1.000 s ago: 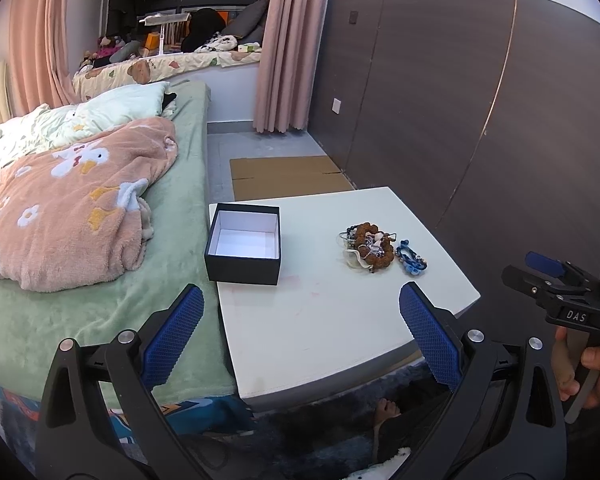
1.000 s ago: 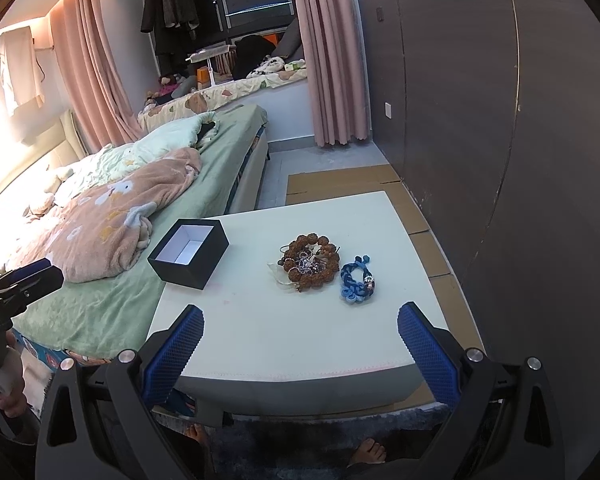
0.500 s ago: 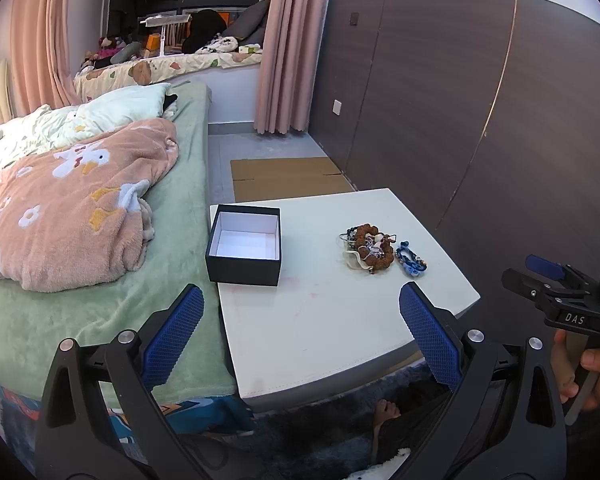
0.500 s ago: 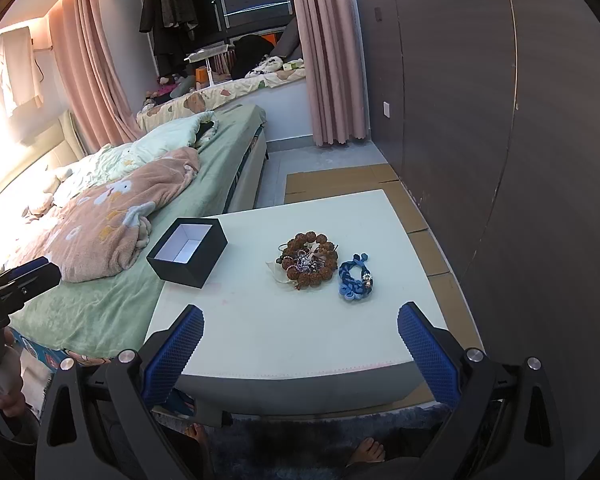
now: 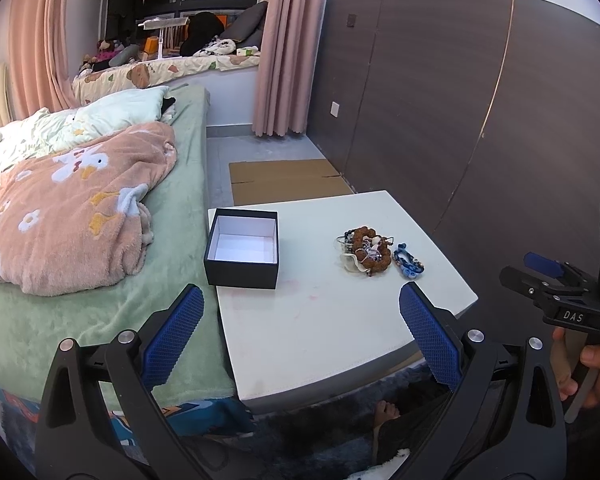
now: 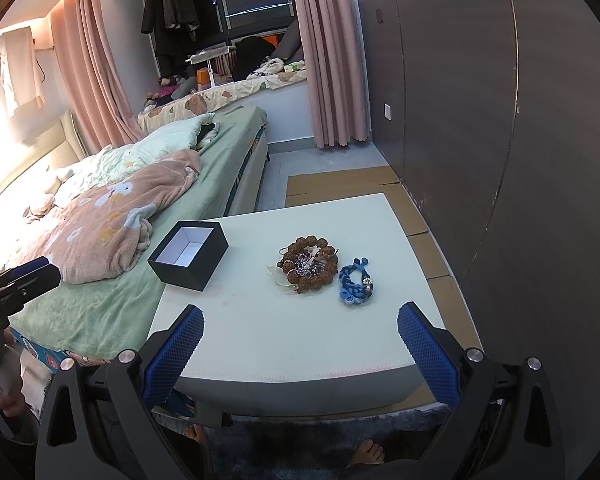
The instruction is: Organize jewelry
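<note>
- Left wrist view: left gripper spread wide with nothing between its blue pads, hovering over the near edge of the white table.
- On the table's far left corner, beside the bed: black box, lid off, white inside, empty.
- Right of centre on the table: brown bead bracelet heaped with small silvery pieces, just beside a blue braided bracelet on its right.
- At the right edge: right gripper held in a hand, "DAS" readable in white on its body.
- Right wrist view: right gripper equally wide apart and empty, above the table's near edge.
- Box far left, both bracelets mid-table, touching or nearly so.
- At the left edge: left gripper's body, label cut off and unreadable.
</note>
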